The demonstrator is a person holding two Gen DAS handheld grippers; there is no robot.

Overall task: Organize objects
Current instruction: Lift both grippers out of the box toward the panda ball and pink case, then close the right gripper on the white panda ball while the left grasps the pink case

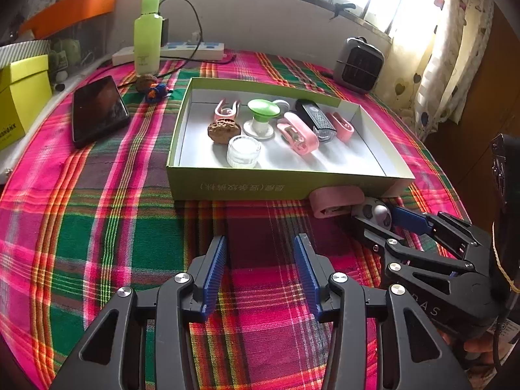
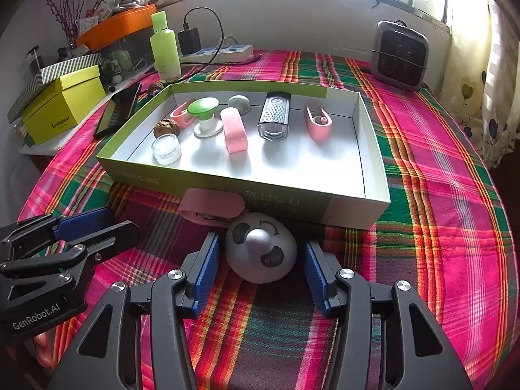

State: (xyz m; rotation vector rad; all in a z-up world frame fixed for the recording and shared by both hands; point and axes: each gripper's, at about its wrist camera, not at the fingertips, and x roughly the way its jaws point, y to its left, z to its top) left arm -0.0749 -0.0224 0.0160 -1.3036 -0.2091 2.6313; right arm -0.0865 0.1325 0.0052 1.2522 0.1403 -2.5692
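A green-rimmed box on the plaid cloth holds pink clips, a walnut, a glass jar, a green-topped stopper and a black grater-like tool. A grey round knob gadget lies in front of the box beside a pink clip. My right gripper is open, its fingers either side of the gadget, not pressing it. My left gripper is open and empty over bare cloth.
A phone, a green bottle, a power strip, a small heater and a yellow box stand around the table's far side. A loose walnut and a blue-orange trinket lie left of the box.
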